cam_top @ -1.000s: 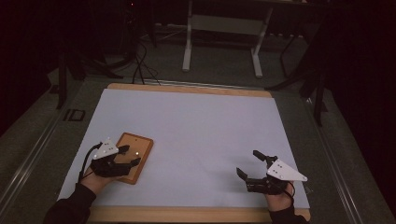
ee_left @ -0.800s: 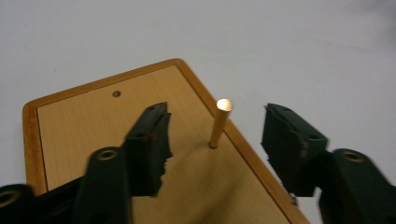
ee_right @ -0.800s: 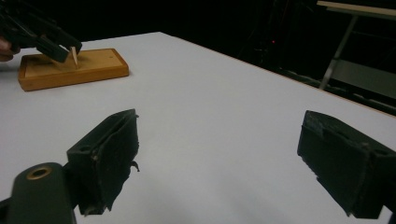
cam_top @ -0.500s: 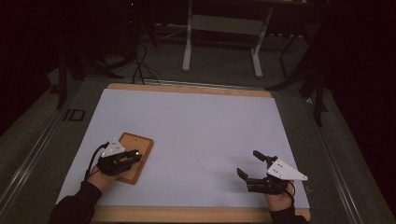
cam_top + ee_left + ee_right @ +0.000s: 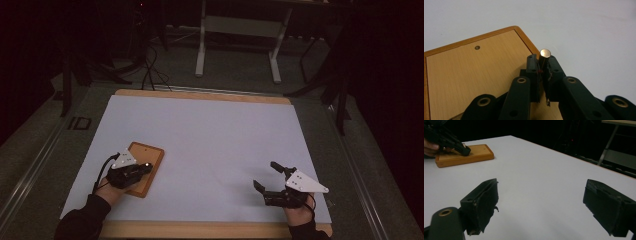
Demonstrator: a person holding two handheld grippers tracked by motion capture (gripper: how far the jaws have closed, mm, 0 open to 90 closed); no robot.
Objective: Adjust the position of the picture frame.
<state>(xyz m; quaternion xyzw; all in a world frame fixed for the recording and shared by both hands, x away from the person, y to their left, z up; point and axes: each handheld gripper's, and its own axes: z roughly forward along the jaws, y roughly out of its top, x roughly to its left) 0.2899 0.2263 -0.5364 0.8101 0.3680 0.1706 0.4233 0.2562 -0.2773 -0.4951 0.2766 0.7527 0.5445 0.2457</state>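
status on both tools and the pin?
Left tool shut on metal pin, over wooden block. Right tool open, empty, low over white sheet. Nothing between them.

The high view looks forward and down over the whole white table (image 5: 210,135). The left gripper view sits close above the wooden block (image 5: 471,75) (near left). The right gripper view looks low across the table leftward, sharing that block (image 5: 464,155).
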